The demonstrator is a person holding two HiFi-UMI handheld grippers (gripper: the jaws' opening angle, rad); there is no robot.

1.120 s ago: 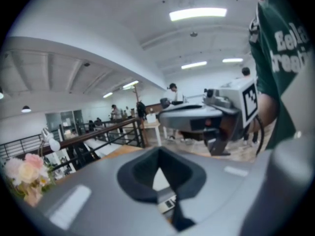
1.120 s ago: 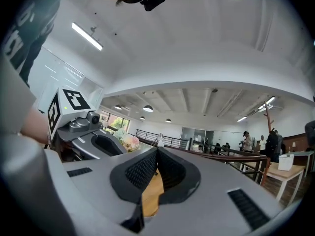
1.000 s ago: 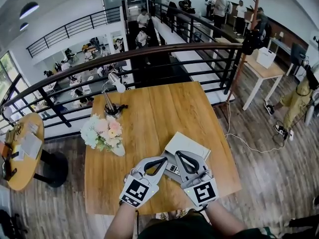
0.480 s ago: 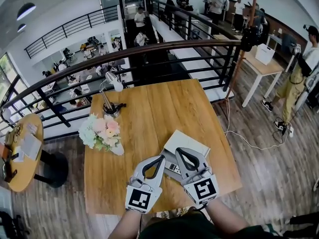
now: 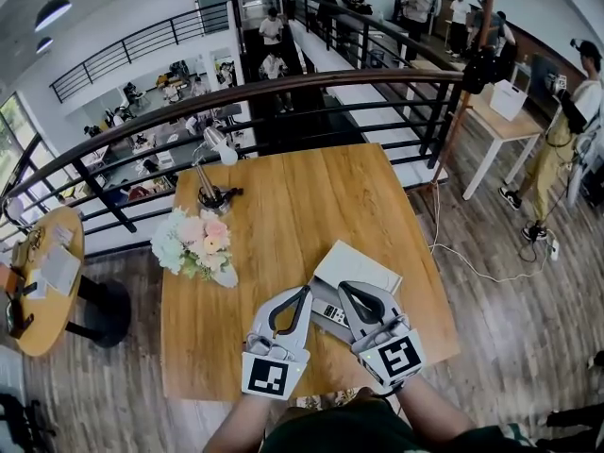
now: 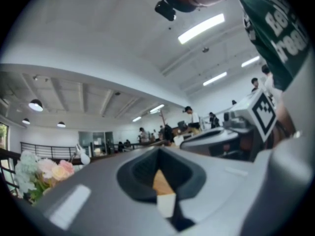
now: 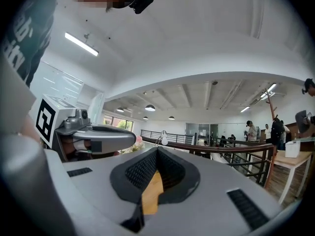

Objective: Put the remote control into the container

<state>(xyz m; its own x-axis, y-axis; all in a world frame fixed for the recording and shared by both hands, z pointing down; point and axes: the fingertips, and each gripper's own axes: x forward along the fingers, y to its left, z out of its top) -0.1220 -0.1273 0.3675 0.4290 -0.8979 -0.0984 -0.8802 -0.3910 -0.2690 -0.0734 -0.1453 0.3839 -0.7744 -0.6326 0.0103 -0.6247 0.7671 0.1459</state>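
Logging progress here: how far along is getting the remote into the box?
Nothing looks done: the remote lies on the table, outside the white box. In hand: nothing; the left gripper and right gripper flank it with jaws shut. Still to do: grasp the remote and put it in the box.

Remote control (image 5: 329, 315) on table (image 5: 293, 206) just before container (image 5: 359, 269); flowers (image 5: 193, 243) left, lamp (image 5: 215, 159) behind them
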